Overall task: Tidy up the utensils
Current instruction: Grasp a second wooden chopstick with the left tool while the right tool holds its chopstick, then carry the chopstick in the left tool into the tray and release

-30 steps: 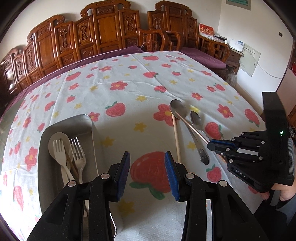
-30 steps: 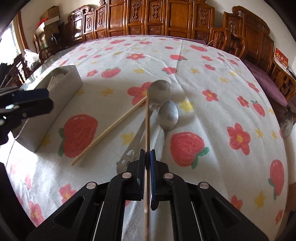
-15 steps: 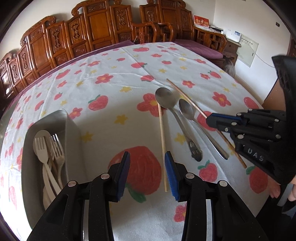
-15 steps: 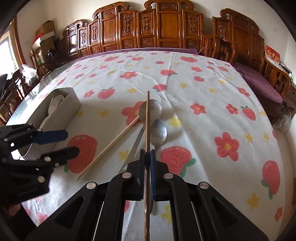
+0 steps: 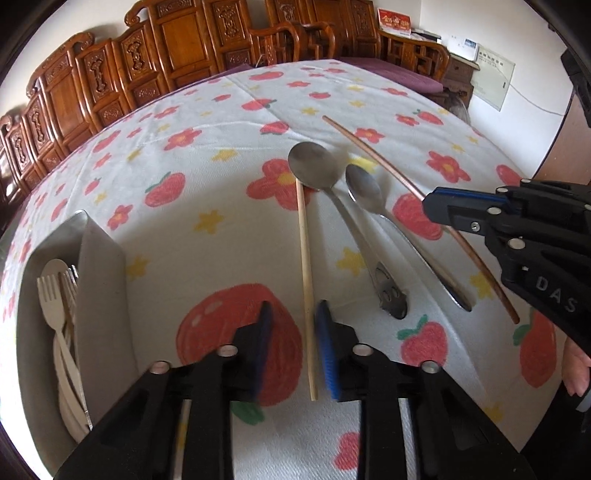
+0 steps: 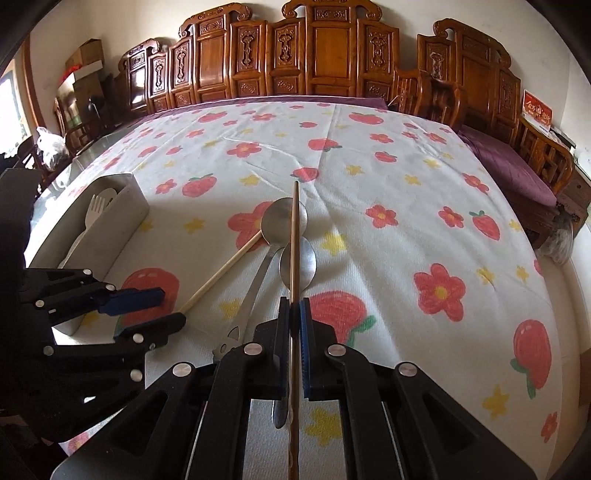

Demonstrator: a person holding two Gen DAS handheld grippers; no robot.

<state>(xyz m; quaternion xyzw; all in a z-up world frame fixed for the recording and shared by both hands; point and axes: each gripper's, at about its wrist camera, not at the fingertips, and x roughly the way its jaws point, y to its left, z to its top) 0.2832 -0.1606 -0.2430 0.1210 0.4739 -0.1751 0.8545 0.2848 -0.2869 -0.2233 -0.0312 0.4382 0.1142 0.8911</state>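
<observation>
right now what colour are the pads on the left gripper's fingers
Blue pads on the black left gripper, clearest in the left wrist view.

Carved wooden chairs along the far wall; strawberry-print tablecloth; purple cushion; cardboard boxes; red card.

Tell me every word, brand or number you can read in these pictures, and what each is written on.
"DAS": raised letters on the black body of the right gripper, seen from the left wrist.
Red card with gold characters, on the far cabinet: too blurred to read.
White wall chart: print too small to read.
Nothing readable on the tablecloth, spoons or chopsticks.
</observation>
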